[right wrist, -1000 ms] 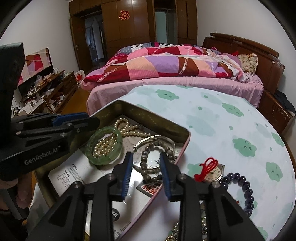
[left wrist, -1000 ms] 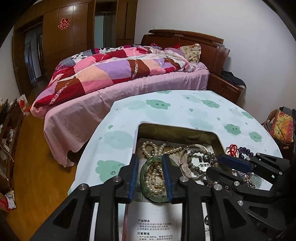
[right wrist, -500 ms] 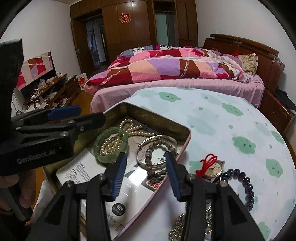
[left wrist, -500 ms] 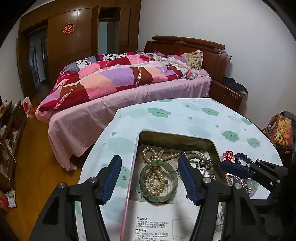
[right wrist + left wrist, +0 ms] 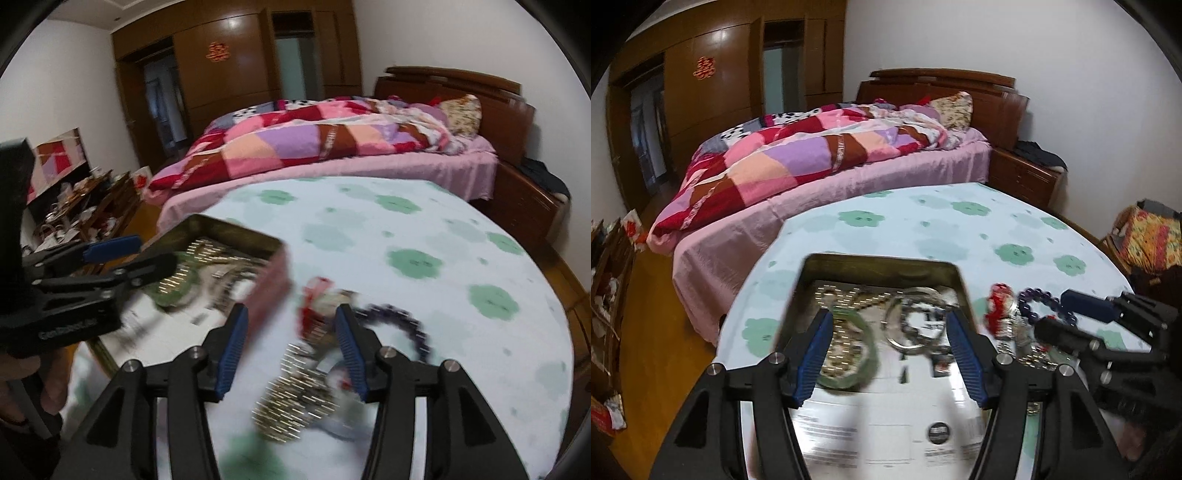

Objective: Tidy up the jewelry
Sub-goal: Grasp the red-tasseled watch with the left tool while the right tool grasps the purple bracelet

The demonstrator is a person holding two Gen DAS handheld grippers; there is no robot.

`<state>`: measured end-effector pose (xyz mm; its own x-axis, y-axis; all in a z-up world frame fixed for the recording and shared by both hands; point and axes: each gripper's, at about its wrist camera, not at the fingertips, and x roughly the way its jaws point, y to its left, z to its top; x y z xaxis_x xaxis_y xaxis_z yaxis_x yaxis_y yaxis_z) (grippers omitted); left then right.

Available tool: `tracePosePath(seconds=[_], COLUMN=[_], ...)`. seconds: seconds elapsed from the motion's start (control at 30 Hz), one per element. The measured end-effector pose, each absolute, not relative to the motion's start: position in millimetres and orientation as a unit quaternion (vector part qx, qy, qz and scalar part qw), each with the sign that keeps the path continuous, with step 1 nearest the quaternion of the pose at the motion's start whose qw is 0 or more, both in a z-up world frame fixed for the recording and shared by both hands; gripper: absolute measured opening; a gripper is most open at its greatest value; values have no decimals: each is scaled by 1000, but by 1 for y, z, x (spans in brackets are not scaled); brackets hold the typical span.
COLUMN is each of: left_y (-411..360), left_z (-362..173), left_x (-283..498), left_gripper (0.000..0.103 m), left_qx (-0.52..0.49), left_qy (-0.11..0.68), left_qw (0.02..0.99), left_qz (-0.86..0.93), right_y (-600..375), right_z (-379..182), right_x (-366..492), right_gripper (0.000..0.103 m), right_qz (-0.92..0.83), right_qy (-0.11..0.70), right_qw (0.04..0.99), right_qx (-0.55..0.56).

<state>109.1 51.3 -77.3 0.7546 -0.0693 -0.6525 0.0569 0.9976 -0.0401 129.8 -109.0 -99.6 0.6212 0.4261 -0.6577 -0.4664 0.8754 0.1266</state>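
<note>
- The tin (image 5: pixel 882 264) sat on the table (image 5: pixel 960 229), near the table edge that faced the bed (image 5: pixel 827 173); its bottom was lined with printed paper (image 5: pixel 871 424)
- Inside the tin, toward its left side, lay a green bangle (image 5: pixel 866 354) with pearls (image 5: pixel 842 343) showing through its ring
- Right of the bangle, still inside the tin, lay a silver bangle (image 5: pixel 897 339) ringed by dark beads (image 5: pixel 916 314); motion blur hid finer detail
- Outside the tin, just past its right wall, lay a watch with a red knot (image 5: pixel 997 306), and beyond that a purple bead bracelet (image 5: pixel 1038 299)
- In the right wrist view a blurred heap of gold chain (image 5: pixel 295 402) lay on the table, nearer the camera than the watch (image 5: pixel 317 306) and the bracelet (image 5: pixel 402 321)
- The left gripper (image 5: pixel 888 350) hung over the tin with its jaws spread wide, empty, the bangles framed between its blue pads (image 5: pixel 816 354)
- The right gripper (image 5: pixel 290 350) hung right of the tin (image 5: pixel 236 229), over the loose pieces, jaws likewise apart and empty, the watch and chain between its pads (image 5: pixel 232 350)
- A patchwork quilt (image 5: pixel 812 155) covered the bed beyond the tin, with a wardrobe (image 5: pixel 713 96) behind it
</note>
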Motion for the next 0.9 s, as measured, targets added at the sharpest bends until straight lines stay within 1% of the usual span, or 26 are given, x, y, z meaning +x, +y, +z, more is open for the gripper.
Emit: tracePosePath(seconds=[0.17,0.4,0.77,0.8,0.83,0.9], left_y=[32,7,-9,-9,-9,-7], left_z=[-81,-91,-93,-93,-94,-94], left_x=[109,110,112,112,113,113], left_gripper=[64,64,64,64,64,64], left_qx=[-1,11,25,25,24,22], left_qy=[354,368,373,373,374,375], left_qw=[934,928,925,924,924,924], left_qz=[-48,-60,-73,-73,-73,-73], right_y=[-151,-185,-180,-179,-179,-180], right_z=[-111,-124,-135,-137,-139,-143], right_x=[133,140,159,161,162,163], right_gripper=[52,52,50,49,45,35], right_qz=[205,168,173,176,183,195], right_qy=[374,397,427,432,440,448], right_qw=[904,902,887,884,878,871], right_qx=[-14,14,30,34,42,55])
